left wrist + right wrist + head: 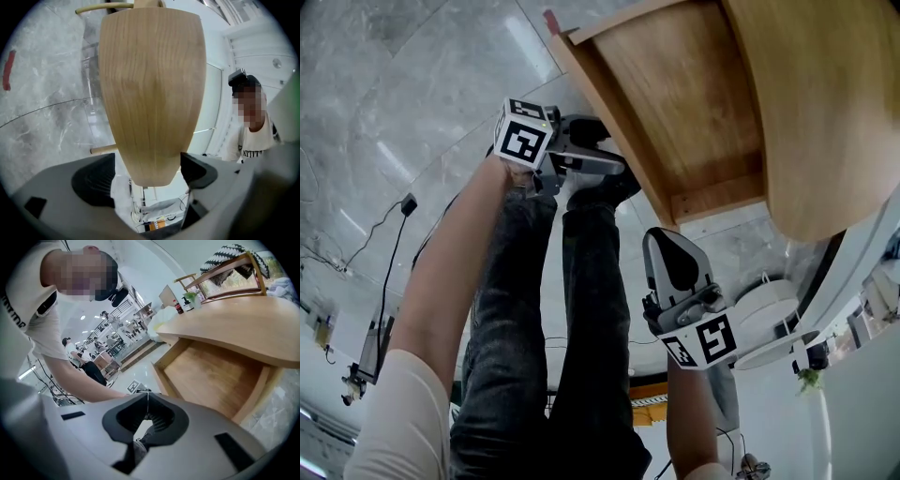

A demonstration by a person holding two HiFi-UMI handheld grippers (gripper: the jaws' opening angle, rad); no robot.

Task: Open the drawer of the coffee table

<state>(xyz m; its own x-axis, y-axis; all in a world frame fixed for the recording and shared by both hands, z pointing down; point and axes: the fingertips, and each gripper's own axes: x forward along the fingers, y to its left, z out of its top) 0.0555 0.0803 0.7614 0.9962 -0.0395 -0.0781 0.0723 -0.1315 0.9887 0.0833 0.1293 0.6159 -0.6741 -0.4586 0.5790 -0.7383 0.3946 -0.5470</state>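
Wooden drawer [675,112] sits pulled out from under the coffee table [825,112], so the job looks done. Left gripper [605,164] hovers at its front, jaws apart and empty. Right gripper [673,258] is closed on nothing, apparently spare.

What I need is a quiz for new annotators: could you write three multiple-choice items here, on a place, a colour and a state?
1. Where is the drawer? A sticking out from under the tabletop; B on the floor; C on the tabletop.
2. Its inside colour? A white; B light wood; C black.
3. The right gripper's jaws? A wide apart; B shut on a cup; C shut, empty.
A: head view shows it below the top. B: bare boards. C: jaws meet, nothing between.
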